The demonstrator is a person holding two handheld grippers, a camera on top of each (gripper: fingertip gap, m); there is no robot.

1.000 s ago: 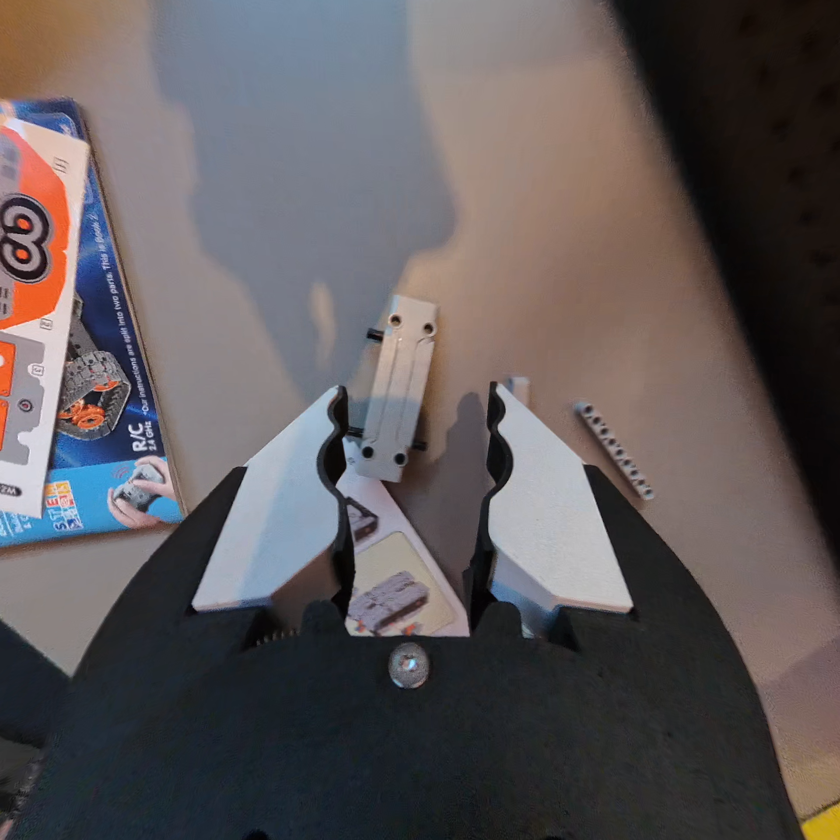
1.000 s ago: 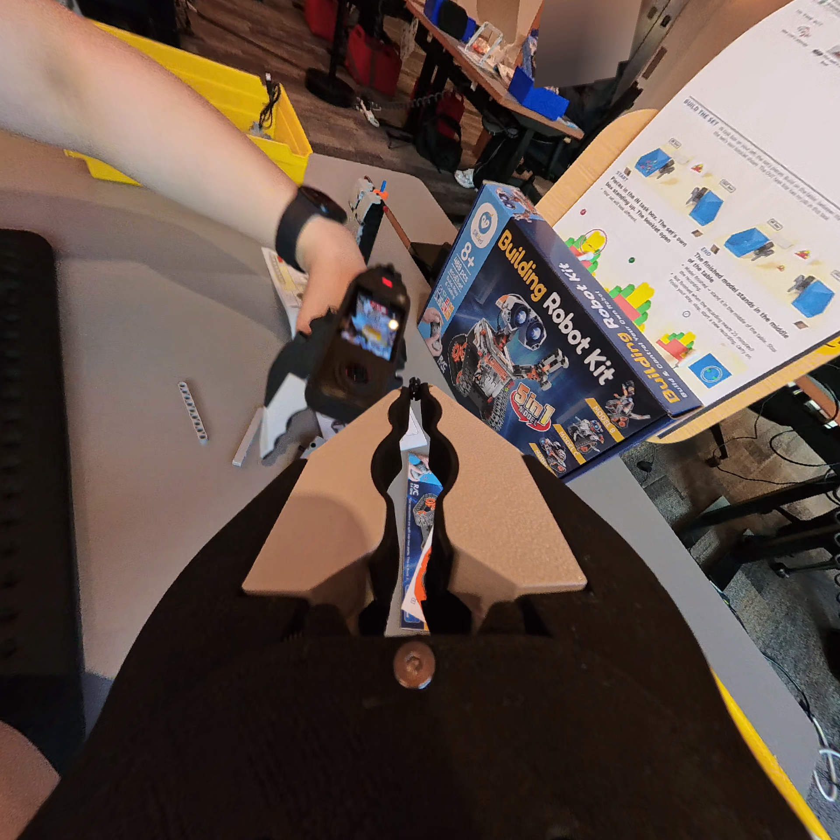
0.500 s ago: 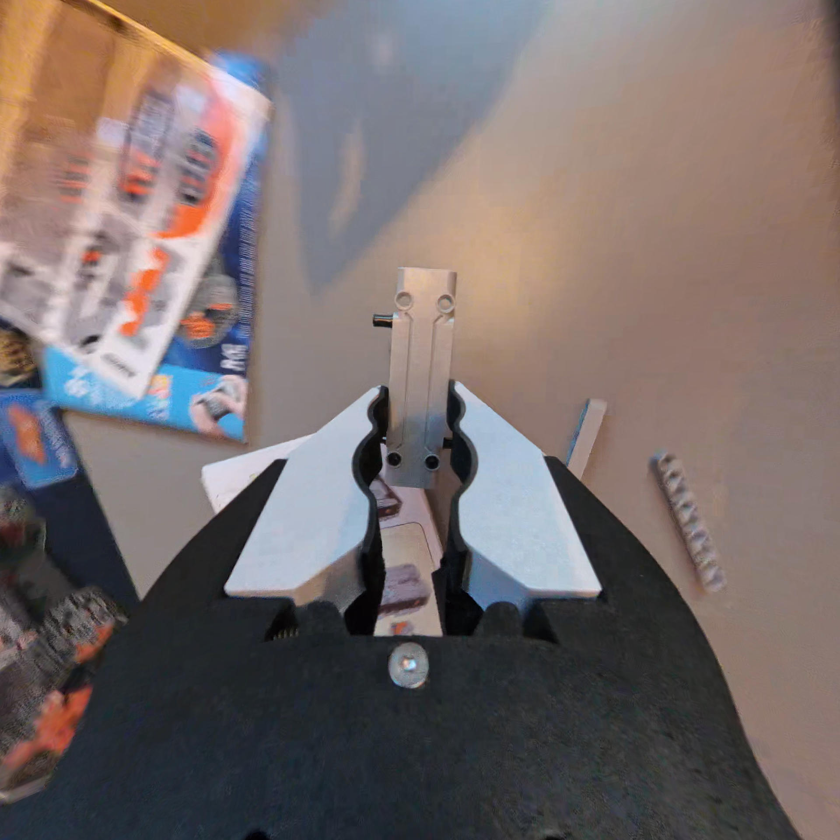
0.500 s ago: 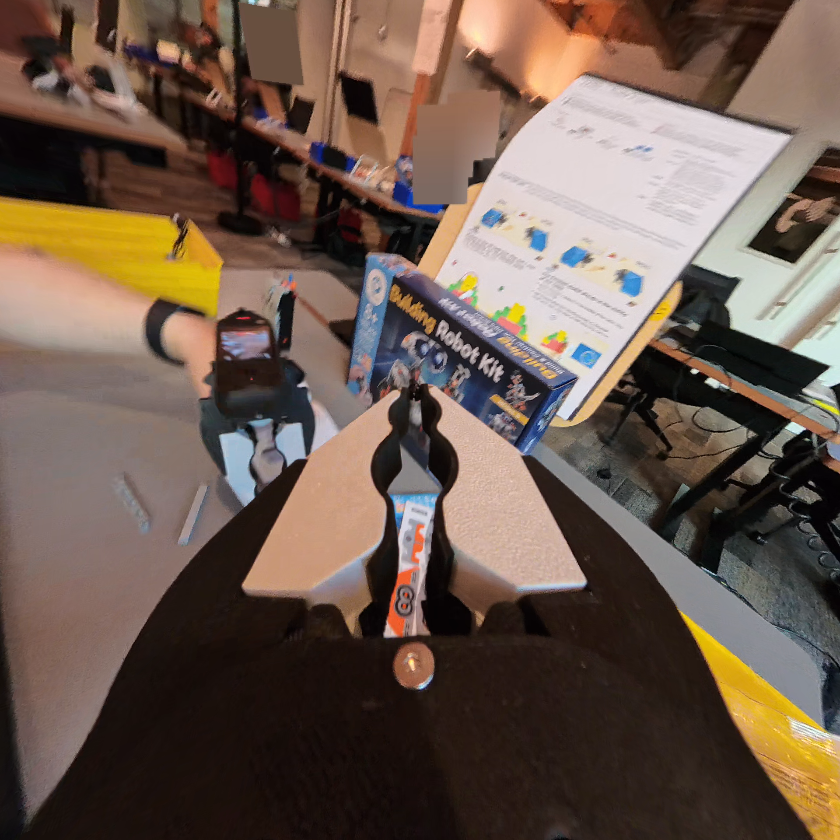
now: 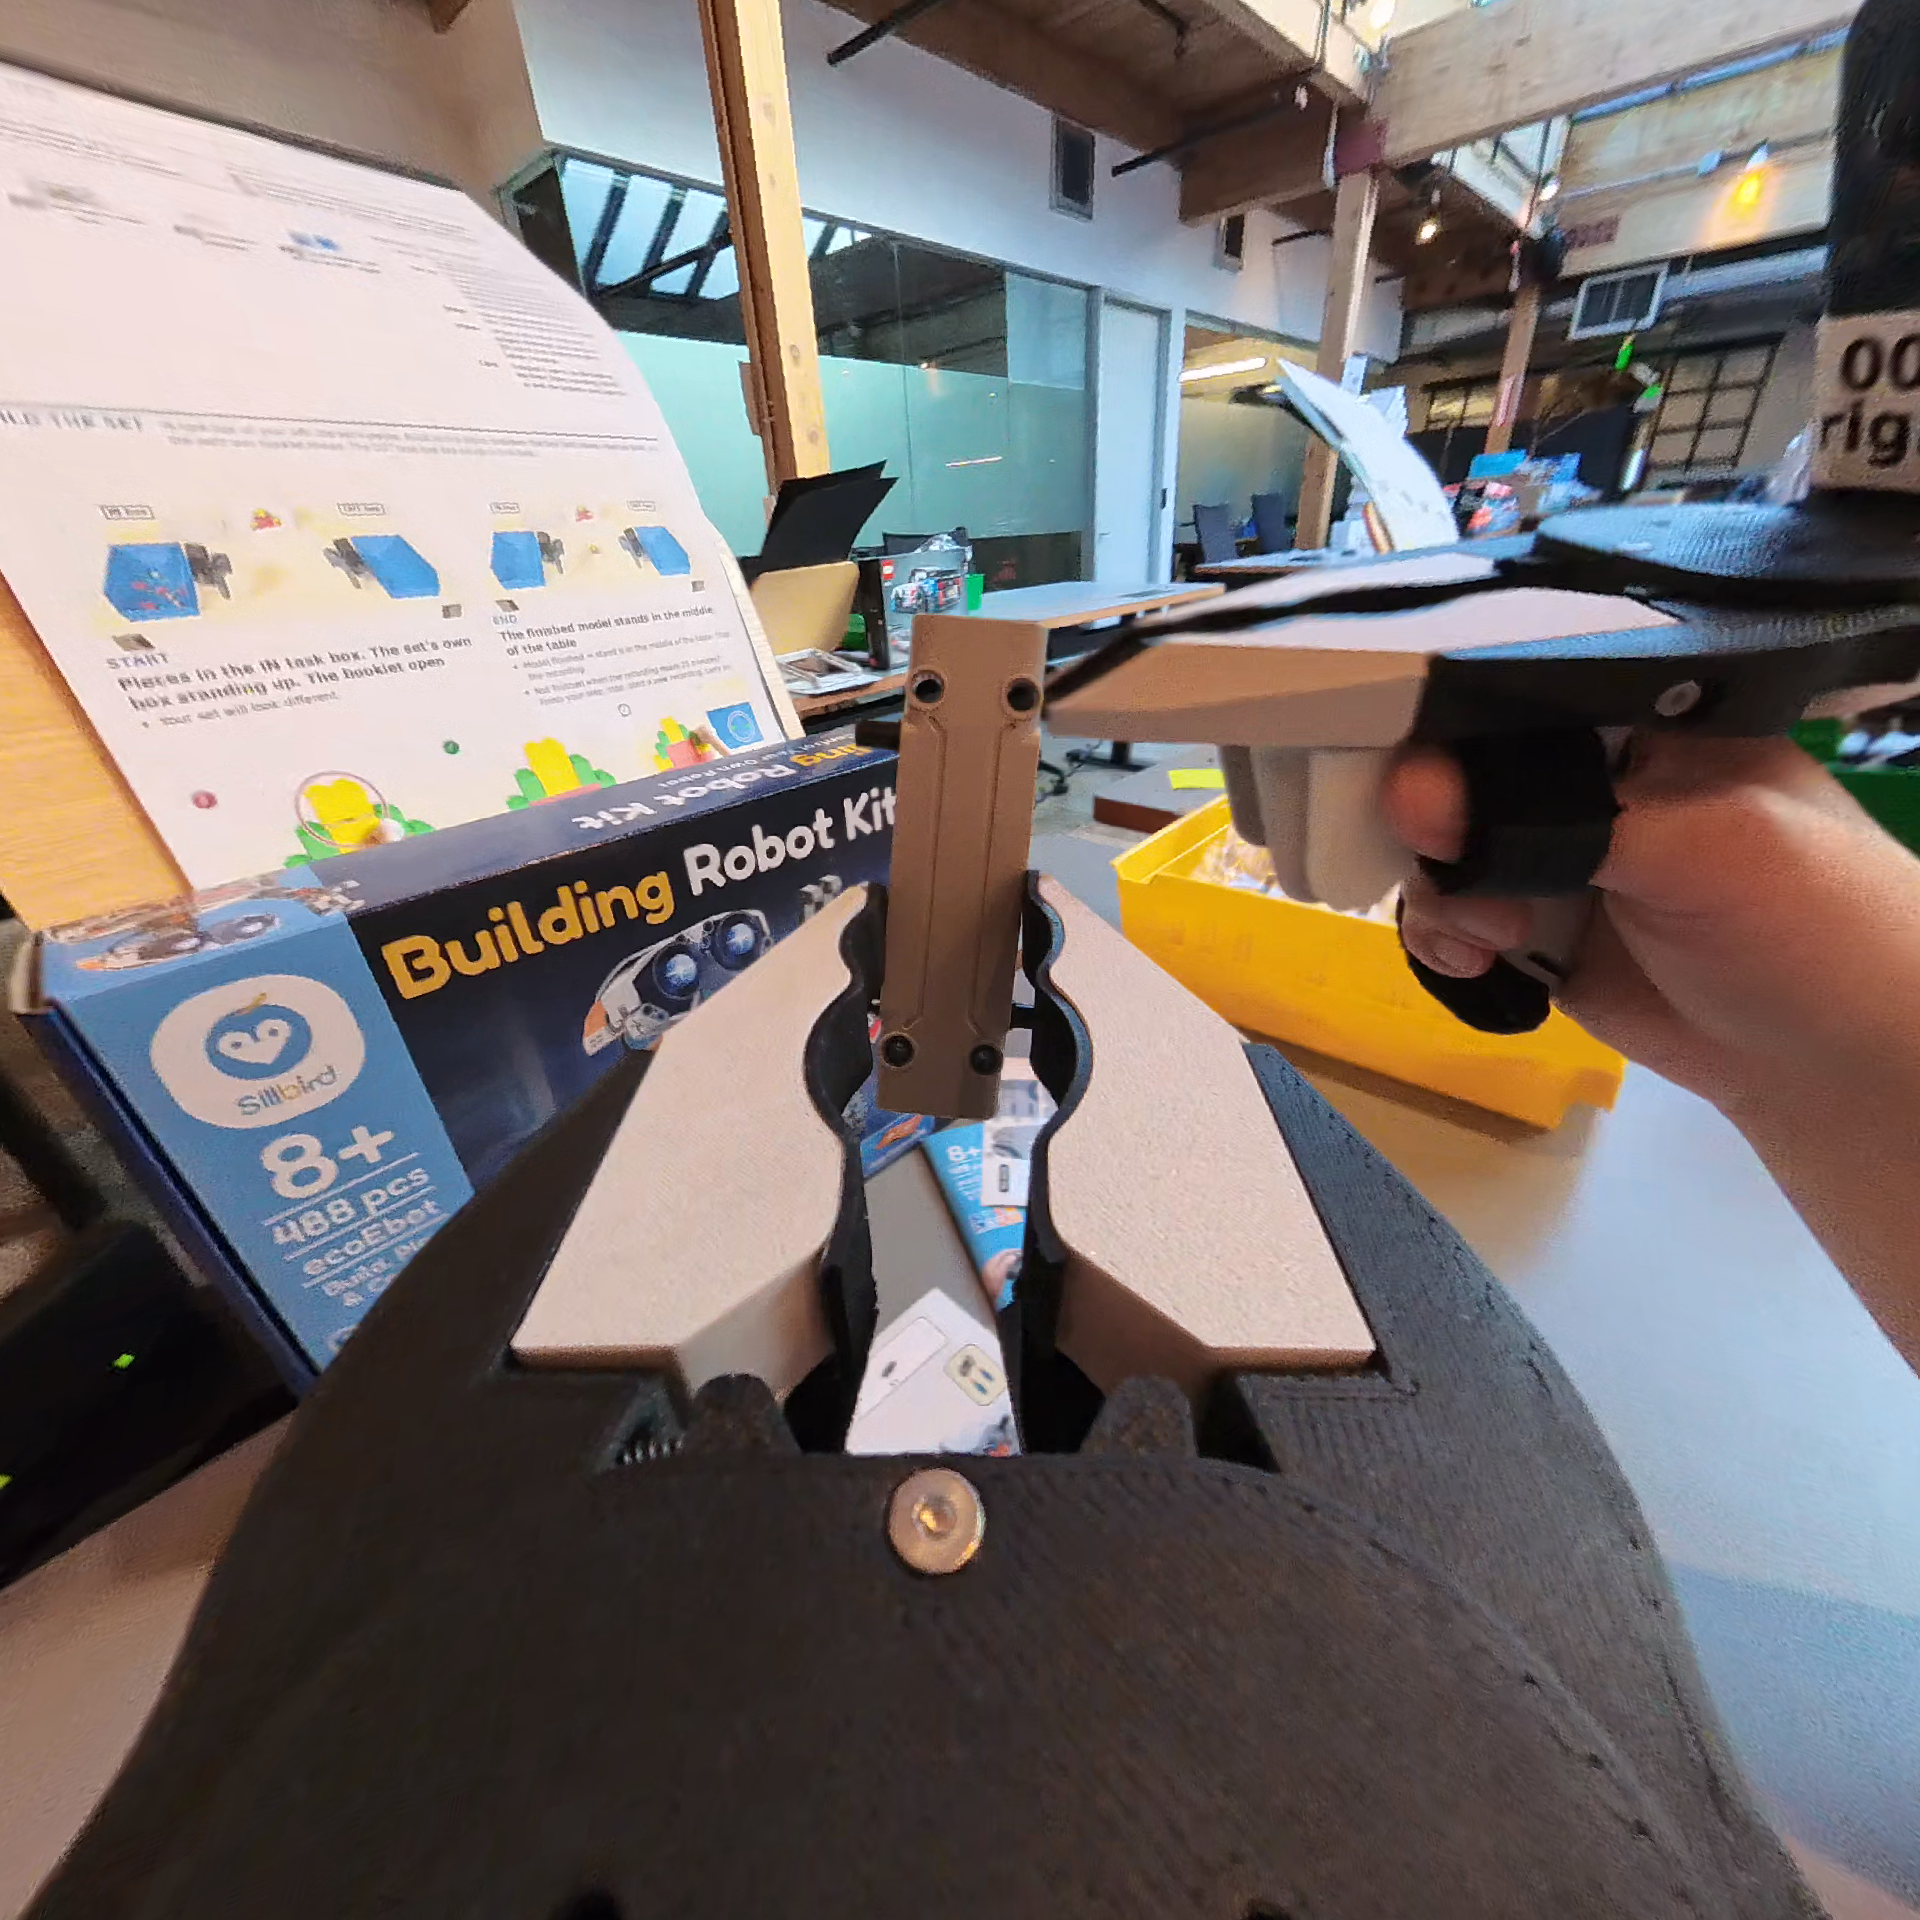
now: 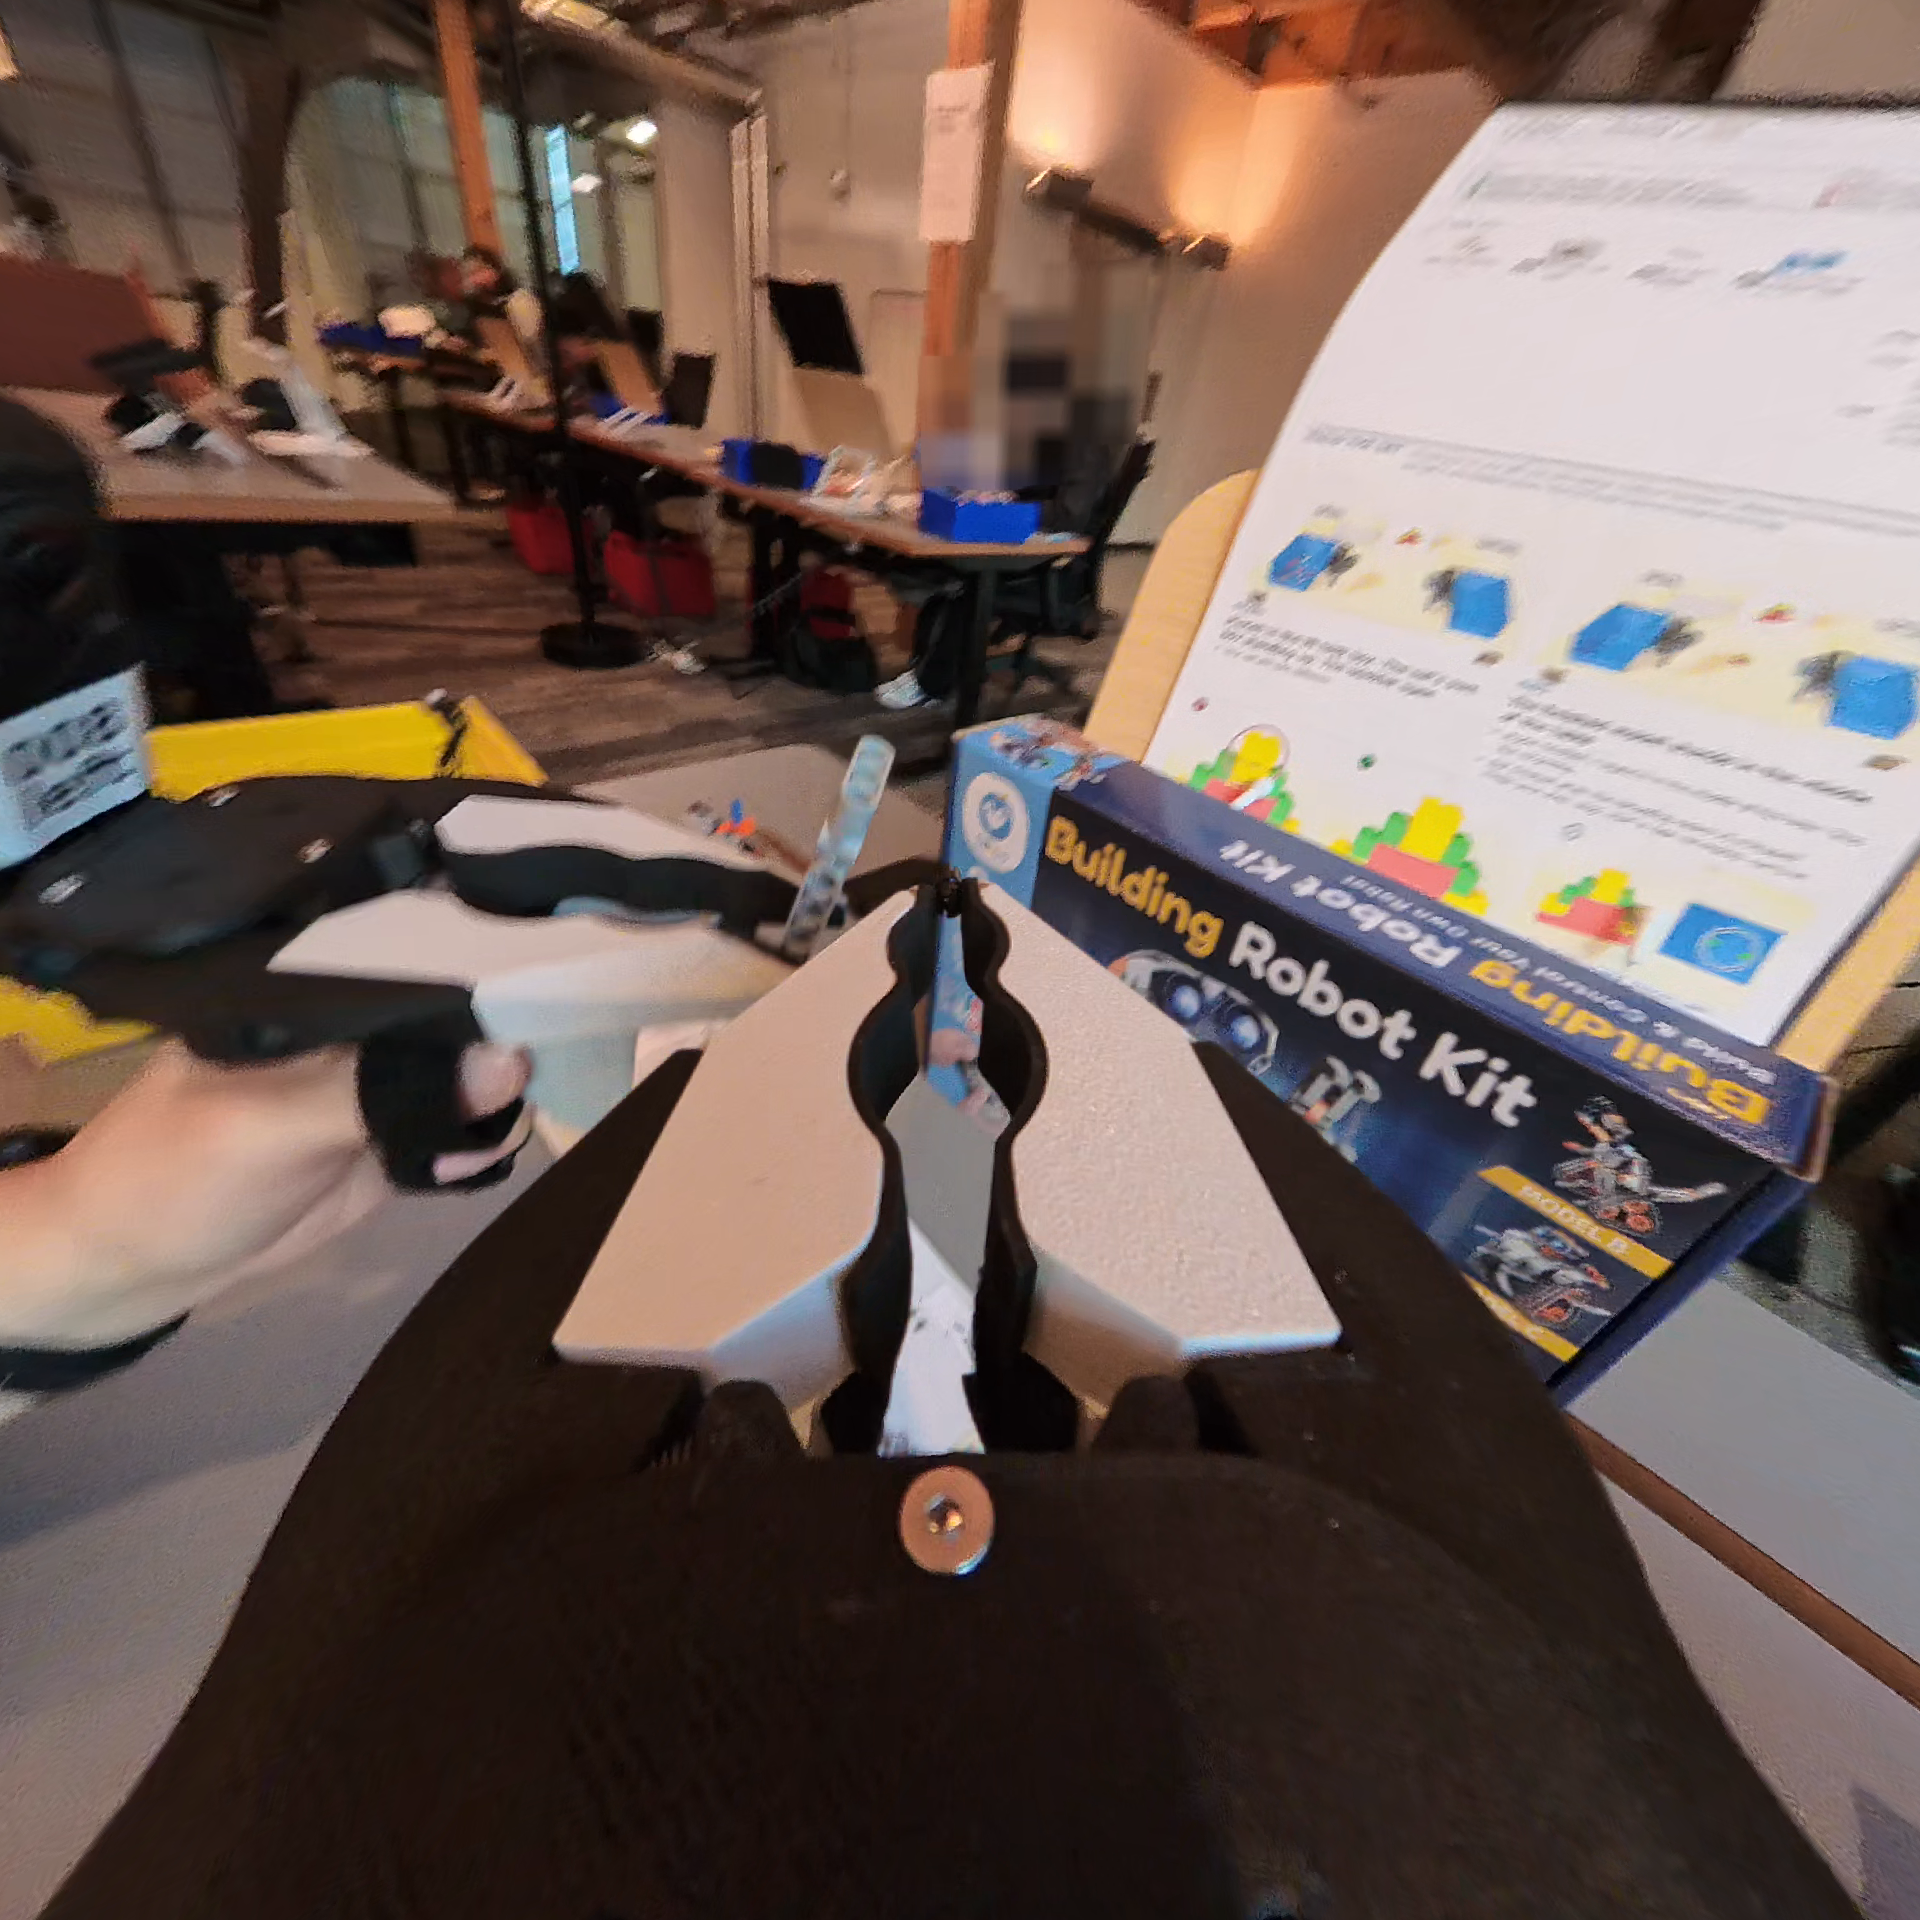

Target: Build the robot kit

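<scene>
My left gripper is shut on the lower half of a flat grey part with a hole near each corner. It holds the part upright above the table, in front of the blue kit box. My right gripper is shut, with what looks like a small black pin pinched at its tips. In the left wrist view the right gripper comes in from the right, its tips next to the part's upper right hole. In the right wrist view, the left gripper and the grey part are blurred at the left.
A printed instruction sheet stands on a wooden board behind the box. A yellow bin sits at the table's far right. A booklet lies on the grey table under my left gripper. A hand holds the right gripper. My left and right fingertips are right by each other.
My left gripper closed on the grey part where it lay on the table and lifted it upright. Both grippers rose, tilted up to level, and came together near the part's top.
</scene>
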